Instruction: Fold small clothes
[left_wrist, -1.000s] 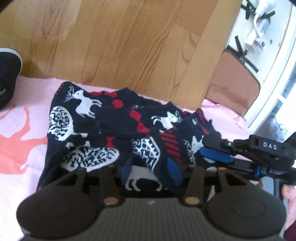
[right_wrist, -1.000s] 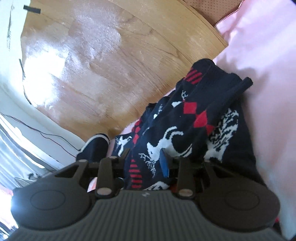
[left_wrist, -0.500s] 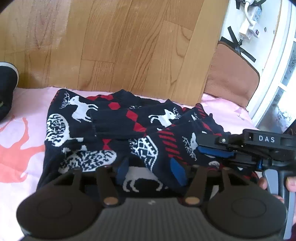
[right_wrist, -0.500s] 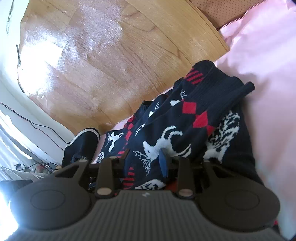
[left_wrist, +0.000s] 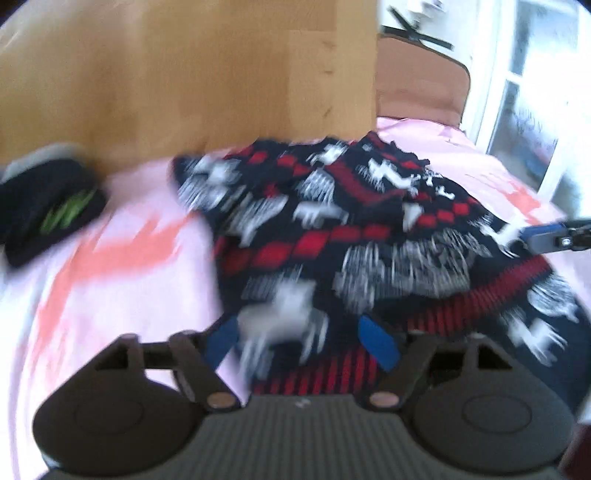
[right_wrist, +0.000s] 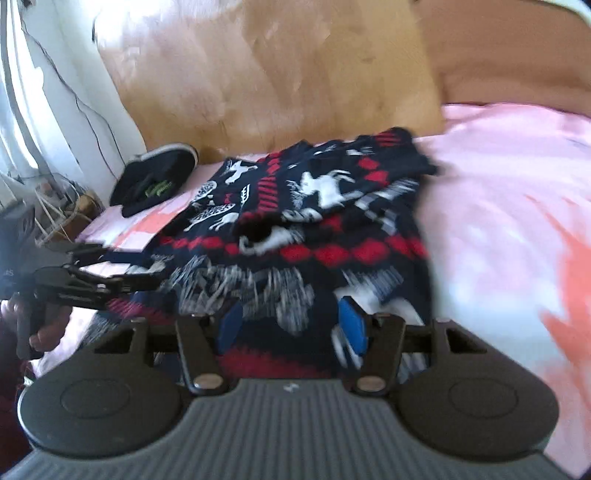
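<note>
A navy sweater (left_wrist: 351, 240) with red diamonds and white reindeer lies bunched on the pink sheet (left_wrist: 110, 258). My left gripper (left_wrist: 301, 339) hovers at its near edge; the jaws are opening, the blue pads (left_wrist: 378, 341) stand wide apart, and the cloth lies loose between and below them. In the right wrist view the sweater (right_wrist: 314, 229) spreads ahead of my right gripper (right_wrist: 291, 328), whose jaws are also opening and press on nothing. Each gripper shows in the other's view: the right gripper (left_wrist: 554, 238) at the far right, the left gripper (right_wrist: 85, 284) at the left with a hand (right_wrist: 44, 328) on it. Both views are motion-blurred.
A dark shoe (left_wrist: 48, 210) with green marks sits on the sheet's left part, also seen as a dark shoe (right_wrist: 155, 181). Wooden floor (left_wrist: 184, 74) lies beyond the sheet. A brown cushion (left_wrist: 417, 81) and a bright window (left_wrist: 524, 92) are at the right. Cables (right_wrist: 85, 110) hang at the left.
Both grippers have drawn back from the sweater and rolled, and their jaws have widened off the fabric they pinched. The sweater now lies farther ahead and more spread out.
</note>
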